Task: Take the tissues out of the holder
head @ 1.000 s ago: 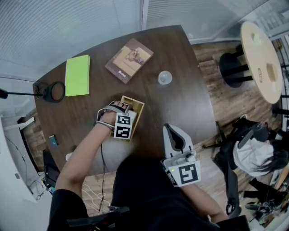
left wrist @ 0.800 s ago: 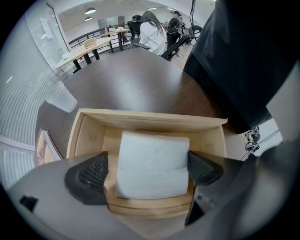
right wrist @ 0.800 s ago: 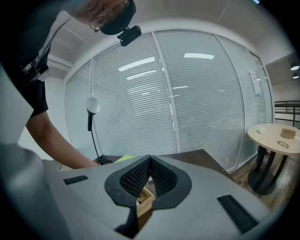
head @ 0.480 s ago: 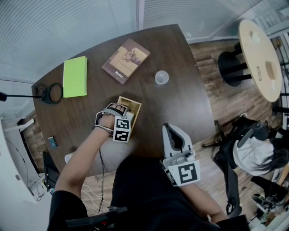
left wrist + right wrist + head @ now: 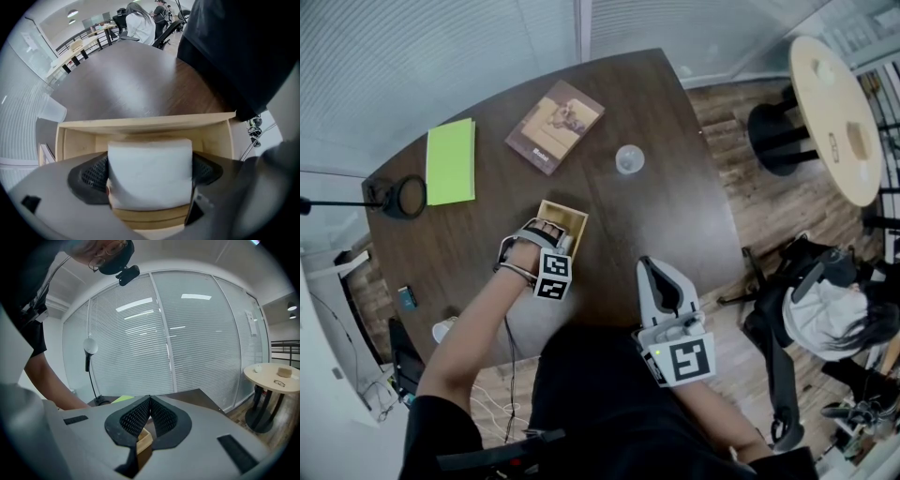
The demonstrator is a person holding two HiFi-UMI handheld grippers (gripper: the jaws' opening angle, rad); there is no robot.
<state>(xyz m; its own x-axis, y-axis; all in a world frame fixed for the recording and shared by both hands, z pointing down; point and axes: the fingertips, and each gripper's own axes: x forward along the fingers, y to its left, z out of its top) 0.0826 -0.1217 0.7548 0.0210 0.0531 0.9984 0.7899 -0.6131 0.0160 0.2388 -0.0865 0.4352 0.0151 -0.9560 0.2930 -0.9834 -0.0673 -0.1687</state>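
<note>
- Right gripper sits nearest, over the near edge of the dark table. In its own view its jaws are pressed together with nothing between them, and a corner of the wooden holder shows below them.
- Left gripper, a little farther and to the left, reaches down into the holder, which stands near the middle of the table.
- Between its ribbed pads the left gripper clamps a white stack of tissues. The pads press on the stack's left and right sides.
- The holder's pale far wall rises just behind the stack and its side walls flank it. Whether the stack touches the holder's floor cannot be told.
- A clear cup stands farther off, to the right of the holder and apart from it.
- A brown book lies flat near the far edge.
- A green notebook lies to the far left, with a ring-shaped lamp base just beside it at the table's left edge.
</note>
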